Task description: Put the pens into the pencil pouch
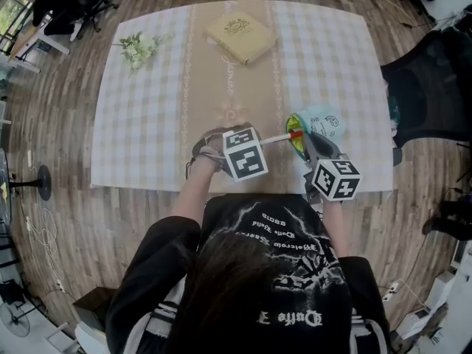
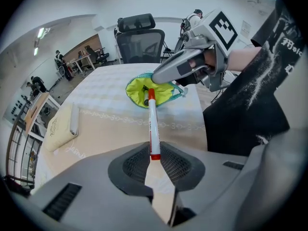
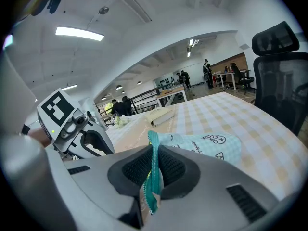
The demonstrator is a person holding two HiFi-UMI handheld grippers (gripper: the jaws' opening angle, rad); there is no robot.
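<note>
Items as I see them from my station:

1. Left gripper [image 2: 153, 154]. I read its fingers [image 2: 131, 165] as pinching the tail end of a slim white marker pen with a red cap and a red end band [image 2: 152, 124]. The pen sticks out straight ahead of the fingers. Its capped end reaches the open mouth of item 3, over the lining.

2. Right gripper [image 3: 153, 171]. Its fingers [image 3: 179, 169] are pressed onto the teal zip edge of item 3, with a fold of that fabric standing up between them. In the head view it sits just right of the left gripper, near the counter's front edge.

3. Pale blue fabric pencil pouch with small printed figures, yellow-green lining and teal trim [image 3: 208, 146]. It lies on the counter's near right part, with its mouth held open towards the pen.

4. Counter under a beige and white checked cloth with a plain tan centre strip [image 1: 147, 124].

5. Cream hardback book with an embossed cover [image 1: 240, 37], at the far centre of the counter, well apart from the pouch.

6. Sprig of white flowers with green leaves [image 1: 140, 48], at the far left of the counter.

7. Black mesh office chair [image 1: 428, 87], beside the counter's right edge.
</note>
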